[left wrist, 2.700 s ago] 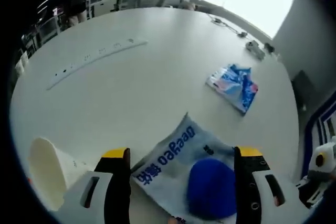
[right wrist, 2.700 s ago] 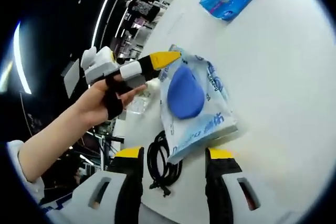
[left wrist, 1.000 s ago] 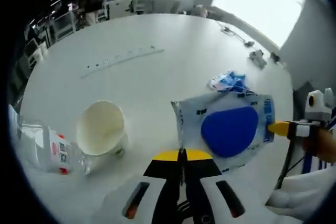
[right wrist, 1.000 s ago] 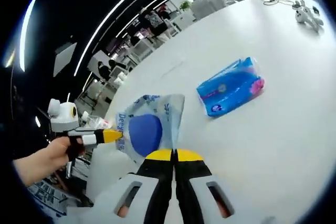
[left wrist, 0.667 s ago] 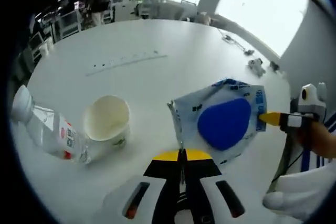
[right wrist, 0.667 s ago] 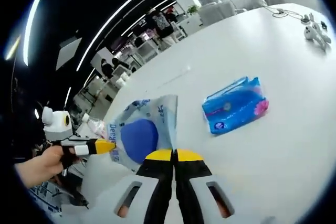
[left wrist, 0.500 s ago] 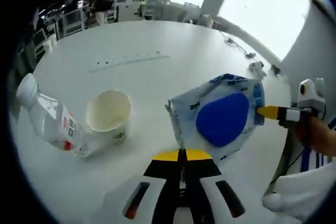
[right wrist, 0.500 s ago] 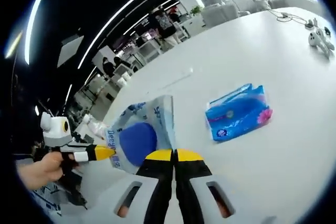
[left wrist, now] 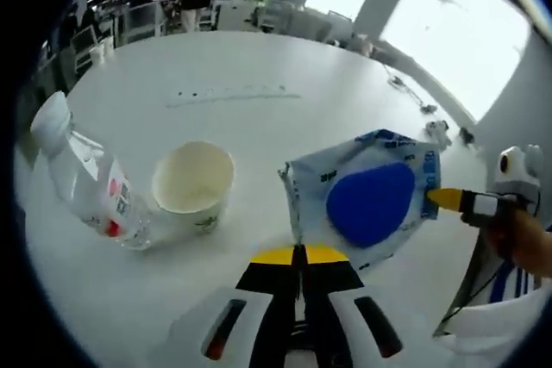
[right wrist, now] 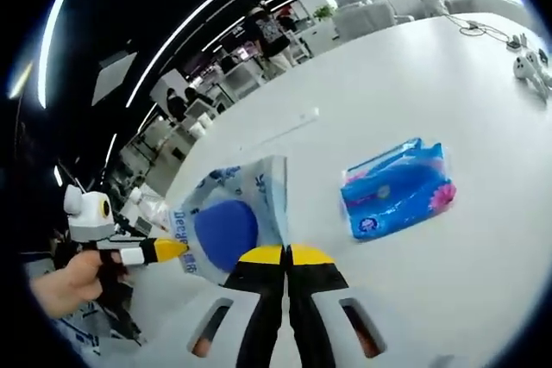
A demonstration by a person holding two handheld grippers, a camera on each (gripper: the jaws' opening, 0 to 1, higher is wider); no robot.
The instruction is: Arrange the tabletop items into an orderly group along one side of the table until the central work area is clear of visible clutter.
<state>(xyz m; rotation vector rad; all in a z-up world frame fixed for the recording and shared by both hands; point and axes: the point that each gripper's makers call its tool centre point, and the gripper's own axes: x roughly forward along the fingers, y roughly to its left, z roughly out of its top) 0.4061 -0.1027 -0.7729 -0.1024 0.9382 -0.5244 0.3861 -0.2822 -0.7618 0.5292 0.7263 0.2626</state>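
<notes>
A white and blue pouch (left wrist: 366, 200) with a blue oval on it hangs stretched between both grippers above the white table (left wrist: 259, 66). My left gripper (left wrist: 297, 252) is shut on its near edge. The right gripper's yellow tip (left wrist: 448, 198) pinches the far edge, held by a hand (left wrist: 522, 239). In the right gripper view the right gripper (right wrist: 286, 253) is shut on the pouch (right wrist: 228, 221), and the left gripper (right wrist: 159, 250) grips its other side. A blue tissue pack (right wrist: 398, 187) lies flat on the table to the right.
A white paper cup (left wrist: 194, 187) stands left of the pouch, with a clear plastic bottle (left wrist: 86, 187) lying beside it. A row of sockets (left wrist: 233, 92) runs across the table. Small items (right wrist: 528, 62) lie at the far edge. People and chairs stand beyond the table.
Both grippers, open over the flat pouch 2.7 s ago, have shut on its opposite edges and lifted it. Over the last second the pouch stays stretched between them while both views drift slightly.
</notes>
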